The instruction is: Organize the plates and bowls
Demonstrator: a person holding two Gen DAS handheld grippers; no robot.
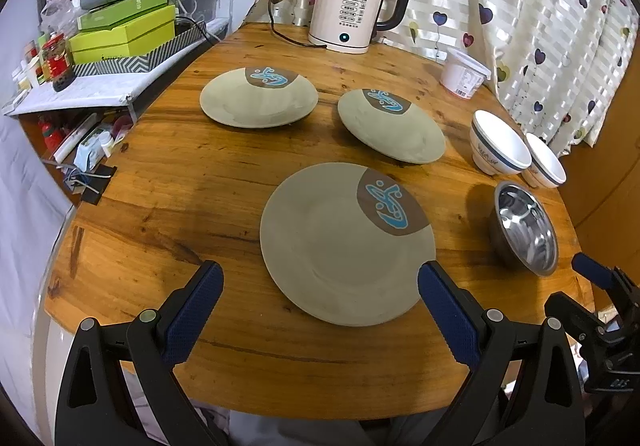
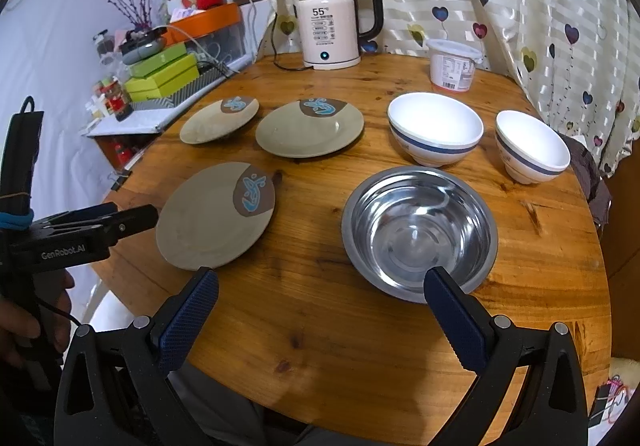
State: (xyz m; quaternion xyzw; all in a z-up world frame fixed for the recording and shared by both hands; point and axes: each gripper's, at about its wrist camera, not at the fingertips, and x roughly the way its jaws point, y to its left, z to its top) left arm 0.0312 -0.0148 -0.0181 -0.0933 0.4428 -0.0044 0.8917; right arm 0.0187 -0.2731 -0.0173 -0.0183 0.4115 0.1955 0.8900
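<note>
Three grey-green plates with a brown patch and blue fish lie apart on the round wooden table (image 1: 168,181): the near plate (image 1: 344,246) (image 2: 212,217), the far left plate (image 1: 258,97) (image 2: 218,121) and the far right plate (image 1: 390,125) (image 2: 310,129). A steel bowl (image 2: 418,232) (image 1: 524,228) sits right of the near plate. Behind it stand two white bowls with a blue band, the left one (image 2: 436,129) (image 1: 498,143) and the right one (image 2: 532,147) (image 1: 546,161). My left gripper (image 1: 320,274) hovers open over the near plate's front edge. My right gripper (image 2: 320,282) is open just before the steel bowl.
An electric kettle (image 1: 356,5) showing 55 and a white lidded tub (image 1: 462,73) stand at the table's back by a heart-print curtain (image 1: 540,5). A cluttered shelf with green boxes (image 1: 124,29) flanks the table's left. A hand (image 2: 24,318) holds the left gripper's body.
</note>
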